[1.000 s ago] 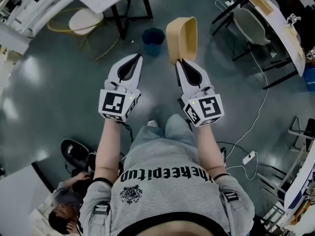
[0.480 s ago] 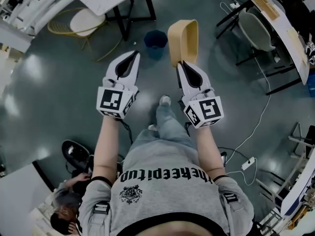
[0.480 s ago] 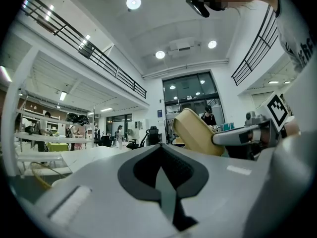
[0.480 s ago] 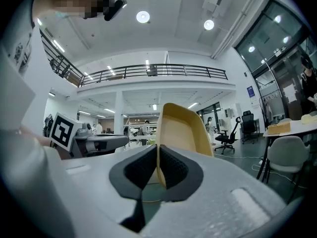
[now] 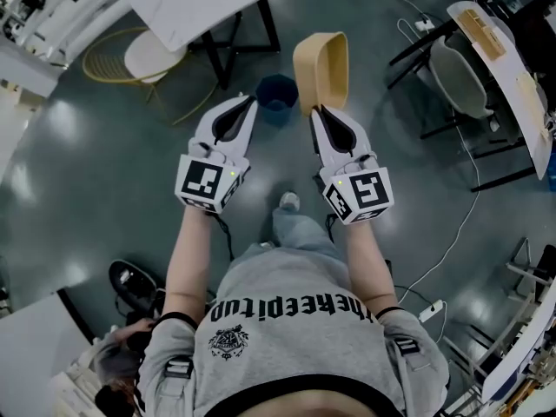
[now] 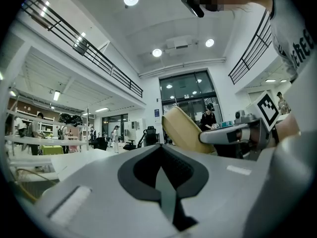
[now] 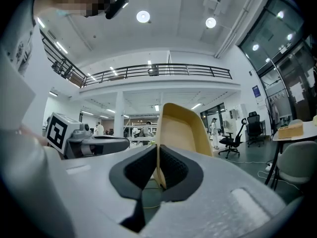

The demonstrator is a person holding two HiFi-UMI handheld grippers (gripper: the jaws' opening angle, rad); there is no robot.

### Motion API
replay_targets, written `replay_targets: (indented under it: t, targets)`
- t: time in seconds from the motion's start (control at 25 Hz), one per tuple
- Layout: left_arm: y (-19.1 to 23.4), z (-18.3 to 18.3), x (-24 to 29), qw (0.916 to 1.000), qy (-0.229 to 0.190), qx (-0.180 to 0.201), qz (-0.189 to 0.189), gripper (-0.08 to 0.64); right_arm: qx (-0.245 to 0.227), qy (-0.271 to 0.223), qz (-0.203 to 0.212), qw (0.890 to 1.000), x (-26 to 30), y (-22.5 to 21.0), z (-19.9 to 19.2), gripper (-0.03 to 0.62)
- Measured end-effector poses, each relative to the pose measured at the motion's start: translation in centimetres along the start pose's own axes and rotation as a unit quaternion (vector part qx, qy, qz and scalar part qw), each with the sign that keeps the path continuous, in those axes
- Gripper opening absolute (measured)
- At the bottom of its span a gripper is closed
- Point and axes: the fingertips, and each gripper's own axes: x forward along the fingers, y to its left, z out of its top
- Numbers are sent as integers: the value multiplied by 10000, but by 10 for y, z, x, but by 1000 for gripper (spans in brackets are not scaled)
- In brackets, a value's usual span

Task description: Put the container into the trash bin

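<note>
A tan, boat-shaped container hangs above the floor, pinched at its near rim by my right gripper. In the right gripper view the container rises from between the closed jaws, its hollow side facing right. A dark blue trash bin stands on the floor just left of the container and beyond the tip of my left gripper. My left gripper is shut with nothing in it. From that gripper's view the container and the right gripper show at right.
A white table with black legs and a chair with a yellow frame stand at the upper left. Another desk with a grey chair is at the right, with cables across the floor. A seated person is at the lower left.
The person has stepped forward: the blue bin has come nearer to both grippers and now lies just past the left gripper's tip. The right gripper still holds the container.
</note>
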Motion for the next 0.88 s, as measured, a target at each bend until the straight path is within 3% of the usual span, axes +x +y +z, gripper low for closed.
replay_targets:
  t: [0.52, 0.88]
  targets:
    - [24, 4, 76, 9998, 21, -25, 204, 20, 256, 2, 214, 9994, 48, -69, -3, 17]
    - [27, -7, 93, 9997, 110, -20, 214, 20, 347, 52, 314, 9989, 62, -83, -11, 18]
